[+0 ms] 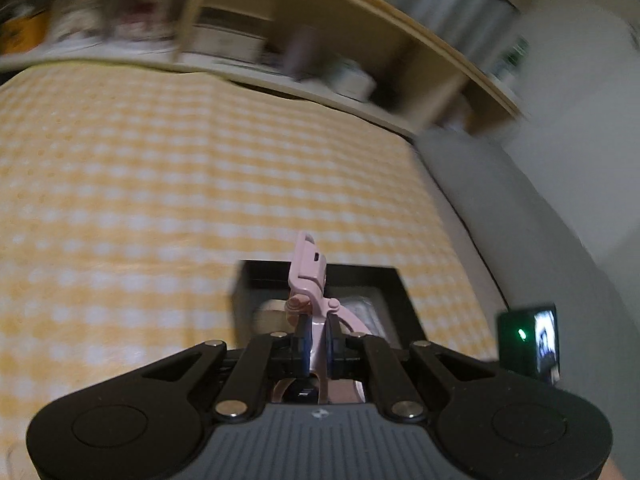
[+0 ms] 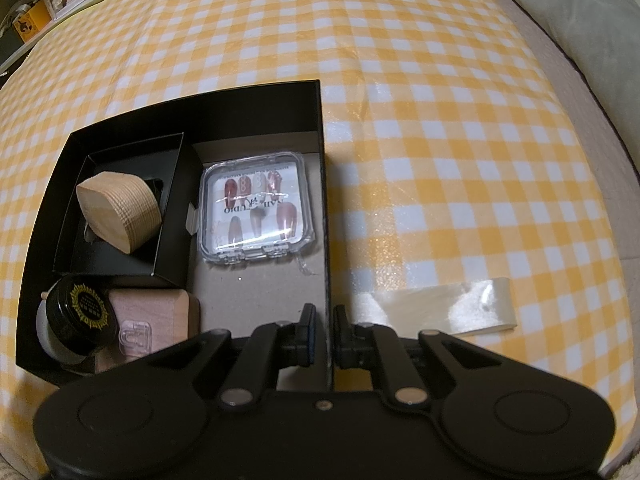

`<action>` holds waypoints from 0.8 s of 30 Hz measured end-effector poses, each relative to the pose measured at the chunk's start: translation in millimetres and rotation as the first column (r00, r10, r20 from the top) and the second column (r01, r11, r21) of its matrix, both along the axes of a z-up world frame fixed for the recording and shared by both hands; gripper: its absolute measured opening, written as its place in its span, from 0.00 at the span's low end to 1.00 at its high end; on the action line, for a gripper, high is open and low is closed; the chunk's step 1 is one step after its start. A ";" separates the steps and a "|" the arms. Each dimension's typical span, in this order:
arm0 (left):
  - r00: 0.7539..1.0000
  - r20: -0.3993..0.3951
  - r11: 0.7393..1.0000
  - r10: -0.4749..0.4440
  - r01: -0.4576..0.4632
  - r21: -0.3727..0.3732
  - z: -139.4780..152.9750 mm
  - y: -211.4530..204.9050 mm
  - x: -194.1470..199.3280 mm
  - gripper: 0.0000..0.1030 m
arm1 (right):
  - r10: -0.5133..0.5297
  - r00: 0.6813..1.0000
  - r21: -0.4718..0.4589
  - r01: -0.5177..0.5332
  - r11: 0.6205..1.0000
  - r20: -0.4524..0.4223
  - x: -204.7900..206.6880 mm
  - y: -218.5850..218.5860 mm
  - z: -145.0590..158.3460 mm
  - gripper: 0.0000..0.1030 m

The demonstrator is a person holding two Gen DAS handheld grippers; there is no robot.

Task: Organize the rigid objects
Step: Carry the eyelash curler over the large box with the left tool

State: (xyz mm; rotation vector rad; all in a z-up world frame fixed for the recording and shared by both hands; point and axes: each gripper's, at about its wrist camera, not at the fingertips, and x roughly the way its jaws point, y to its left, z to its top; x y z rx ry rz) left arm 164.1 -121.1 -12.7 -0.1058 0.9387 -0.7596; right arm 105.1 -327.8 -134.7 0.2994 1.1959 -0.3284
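My left gripper is shut on a pink eyelash curler, held upright above the black box. In the right wrist view the black box lies on the yellow checked cloth. It holds a clear case of press-on nails, a wooden block in a small black inner tray, a black jar and a pink wooden block. My right gripper is shut on the box's right wall, near its front corner.
A strip of cream tape lies on the cloth right of the box. A wooden shelf unit with blurred items stands behind the table. A grey cushion lies at the far right. A small screen device shows at right.
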 end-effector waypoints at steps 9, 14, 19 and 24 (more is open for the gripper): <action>0.980 0.037 0.978 -0.196 0.193 0.074 -29.6 -87.9 -3.2 0.07 | -0.002 1.000 0.004 0.002 1.000 0.003 -1.0 1.3 -1.6 0.09; 0.965 0.053 0.959 -0.258 0.249 0.131 -40.6 -129.4 9.9 0.07 | -0.002 1.000 0.006 0.002 1.000 0.004 -2.3 2.5 -2.1 0.09; 0.938 0.063 0.919 -0.342 0.319 0.232 -53.9 -155.2 18.0 0.07 | -0.005 1.000 0.011 0.005 1.000 0.006 -4.5 0.4 1.0 0.09; 0.942 0.048 0.910 -0.332 0.307 0.278 -68.8 -169.0 22.8 0.07 | -0.005 1.000 0.013 0.005 1.000 0.007 -5.5 -1.7 2.8 0.09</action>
